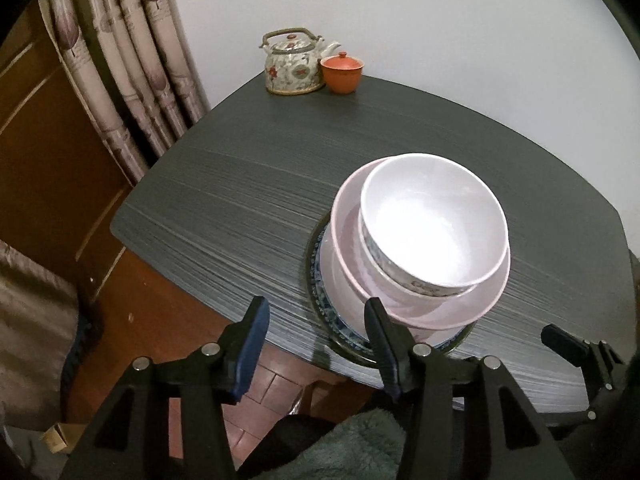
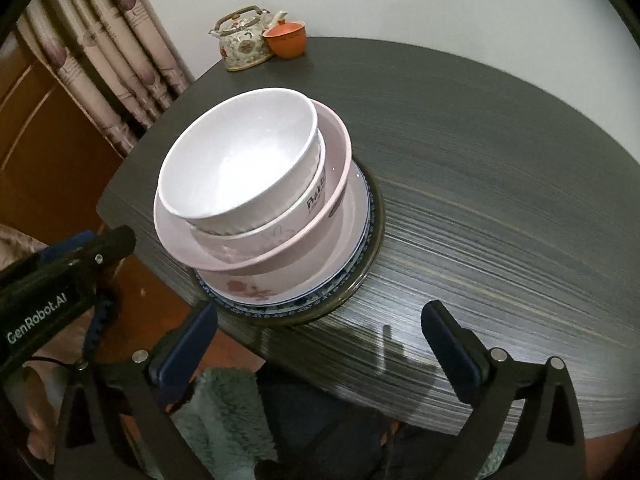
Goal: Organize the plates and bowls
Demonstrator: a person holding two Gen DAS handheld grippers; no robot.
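With both tools, left tool [image 1: 316, 316] and right tool [image 2: 320, 320], released beside the finished stack [image 2: 256, 184], we judge stacking complete; next, withdraw clear

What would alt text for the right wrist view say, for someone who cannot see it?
A stack of dishes, a white bowl on top of pink bowls and plates, stands near the edge of a dark table. The right gripper is open and empty in front of it. A teapot and an orange lidded cup sit at the far edge.
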